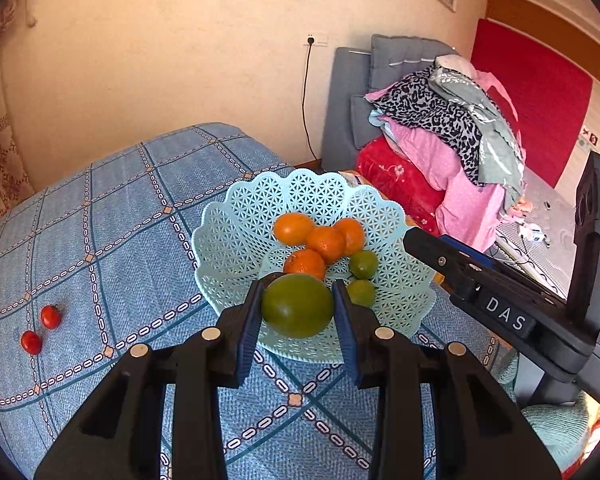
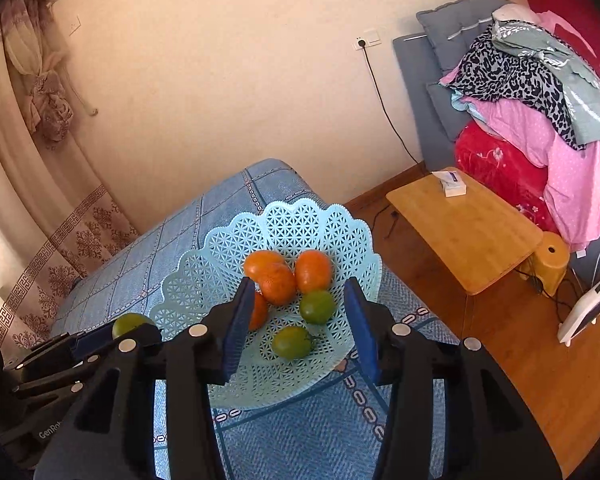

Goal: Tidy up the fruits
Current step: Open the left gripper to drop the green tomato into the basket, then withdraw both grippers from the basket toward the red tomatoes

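Left hand-held gripper [image 1: 297,312], clamped on a green fruit [image 1: 297,305], must release over the basket [image 1: 236,240]; right hand-held gripper [image 2: 296,322] hangs apart, empty.

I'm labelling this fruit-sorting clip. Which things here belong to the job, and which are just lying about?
Job:
- green fruit in left gripper
- right gripper, open
- basket
- oranges
- red tomatoes

Lying about:
- clothes pile
- wooden table
- white box

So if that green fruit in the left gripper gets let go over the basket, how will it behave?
The green fruit is round and smooth-skinned, so it would probably roll down the sloped wall of the basket toward the oranges. Its glossy skin may slip between the left gripper pads. It looks firm, unlikely to dent.
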The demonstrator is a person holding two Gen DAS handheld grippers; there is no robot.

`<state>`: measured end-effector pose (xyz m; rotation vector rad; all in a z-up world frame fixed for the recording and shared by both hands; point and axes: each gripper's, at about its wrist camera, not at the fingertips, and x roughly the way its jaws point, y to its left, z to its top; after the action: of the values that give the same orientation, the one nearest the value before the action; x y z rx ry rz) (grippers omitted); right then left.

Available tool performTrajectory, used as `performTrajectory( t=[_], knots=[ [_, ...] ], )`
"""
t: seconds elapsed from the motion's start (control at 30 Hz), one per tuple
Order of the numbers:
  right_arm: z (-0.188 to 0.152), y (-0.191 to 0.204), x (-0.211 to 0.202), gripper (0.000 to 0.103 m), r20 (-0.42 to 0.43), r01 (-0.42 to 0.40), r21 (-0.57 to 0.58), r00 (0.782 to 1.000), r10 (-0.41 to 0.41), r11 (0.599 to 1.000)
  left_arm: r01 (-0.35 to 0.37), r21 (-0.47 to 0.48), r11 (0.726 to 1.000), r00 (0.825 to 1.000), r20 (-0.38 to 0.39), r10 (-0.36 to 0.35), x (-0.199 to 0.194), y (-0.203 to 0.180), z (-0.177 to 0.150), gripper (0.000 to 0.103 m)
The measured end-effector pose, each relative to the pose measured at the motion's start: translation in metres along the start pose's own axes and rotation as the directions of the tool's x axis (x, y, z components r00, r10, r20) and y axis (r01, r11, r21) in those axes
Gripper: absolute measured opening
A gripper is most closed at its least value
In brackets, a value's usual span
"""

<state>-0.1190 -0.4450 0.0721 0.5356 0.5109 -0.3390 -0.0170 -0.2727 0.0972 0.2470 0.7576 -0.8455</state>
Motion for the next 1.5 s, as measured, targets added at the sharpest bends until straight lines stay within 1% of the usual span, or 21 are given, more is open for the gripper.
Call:
performTrajectory(
  t=[0.17, 0.2, 0.23, 0.27, 0.3, 0.37, 0.53, 0.57, 0.67, 0.77, 1.03, 1.1, 1.13, 1.37, 1.43, 1.47, 1.5],
  knots=[
    [0.001, -0.001, -0.002, 0.048, 0.006, 0.002, 0.006, 1.0, -0.002, 1.0, 0.02, 0.014, 1.0, 1.0, -0.014, -0.02, 0.007, -0.009, 0.0, 0.036],
    [0.001, -0.001, -0.002, 0.048, 0.005, 0.001, 0.008, 1.0, -0.001, 1.0, 0.026, 0.013, 1.0, 0.999, -0.019, -0.026, 0.009, -0.01, 0.0, 0.038],
    [0.001, -0.002, -0.001, 0.048, 0.003, 0.001, 0.008, 1.0, -0.001, 1.0, 0.028, 0.01, 1.0, 0.999, -0.019, -0.028, 0.009, -0.01, 0.0, 0.042],
    [0.001, -0.002, -0.001, 0.048, 0.001, 0.003, 0.009, 1.0, -0.003, 1.0, 0.027, 0.007, 1.0, 1.0, -0.014, -0.027, 0.01, -0.01, -0.001, 0.05],
    [0.001, -0.003, 0.0, 0.048, 0.0, 0.004, 0.011, 1.0, -0.004, 1.0, 0.026, 0.003, 1.0, 1.0, -0.008, -0.026, 0.009, -0.01, -0.001, 0.055],
    [0.0, -0.003, 0.001, 0.048, -0.003, 0.002, 0.014, 1.0, -0.002, 1.0, 0.028, -0.006, 1.0, 1.0, -0.005, -0.028, 0.007, -0.007, -0.002, 0.057],
    [-0.001, 0.0, 0.0, 0.048, -0.002, -0.001, 0.012, 1.0, 0.001, 1.0, 0.001, -0.032, 0.999, 1.0, 0.0, -0.001, 0.003, 0.005, -0.002, 0.057],
    [-0.002, 0.0, 0.0, 0.048, -0.003, -0.001, 0.012, 1.0, 0.001, 1.0, -0.005, -0.038, 0.999, 1.0, 0.001, 0.005, 0.002, 0.007, -0.002, 0.058],
    [-0.003, 0.003, 0.0, 0.055, 0.0, 0.0, 0.006, 1.0, 0.0, 1.0, -0.039, -0.042, 0.998, 0.999, 0.012, 0.039, -0.001, 0.013, -0.003, 0.063],
    [-0.005, 0.006, 0.0, 0.056, -0.004, -0.005, -0.001, 1.0, 0.005, 1.0, -0.064, -0.044, 0.997, 0.998, 0.019, 0.065, -0.004, 0.017, -0.004, 0.063],
    [-0.008, 0.017, -0.005, 0.056, 0.004, -0.022, -0.023, 1.0, 0.022, 1.0, -0.096, -0.075, 0.993, 0.995, 0.03, 0.098, -0.014, 0.034, -0.007, 0.063],
    [-0.009, 0.02, -0.006, 0.056, 0.006, -0.027, -0.03, 1.0, 0.028, 0.999, -0.106, -0.084, 0.991, 0.993, 0.036, 0.11, -0.017, 0.039, -0.008, 0.067],
    [-0.009, 0.023, -0.006, 0.056, 0.006, -0.031, -0.033, 1.0, 0.031, 0.999, -0.113, -0.088, 0.99, 0.992, 0.039, 0.117, -0.019, 0.042, -0.009, 0.067],
    [-0.012, 0.039, -0.007, 0.056, -0.004, -0.058, -0.048, 0.998, 0.058, 0.997, -0.186, -0.107, 0.977, 0.979, 0.058, 0.193, -0.031, 0.06, -0.012, 0.067],
    [-0.013, 0.043, -0.006, 0.056, -0.004, -0.065, -0.049, 0.998, 0.065, 0.997, -0.218, -0.111, 0.97, 0.972, 0.061, 0.225, -0.034, 0.064, -0.013, 0.071],
    [-0.013, 0.045, -0.006, 0.056, -0.004, -0.069, -0.049, 0.998, 0.069, 0.996, -0.24, -0.114, 0.964, 0.967, 0.061, 0.248, -0.035, 0.067, -0.014, 0.078],
    [-0.013, 0.046, -0.006, 0.056, -0.005, -0.073, -0.049, 0.997, 0.073, 0.996, -0.267, -0.117, 0.957, 0.959, 0.063, 0.275, -0.036, 0.07, -0.015, 0.083]
  ],
)
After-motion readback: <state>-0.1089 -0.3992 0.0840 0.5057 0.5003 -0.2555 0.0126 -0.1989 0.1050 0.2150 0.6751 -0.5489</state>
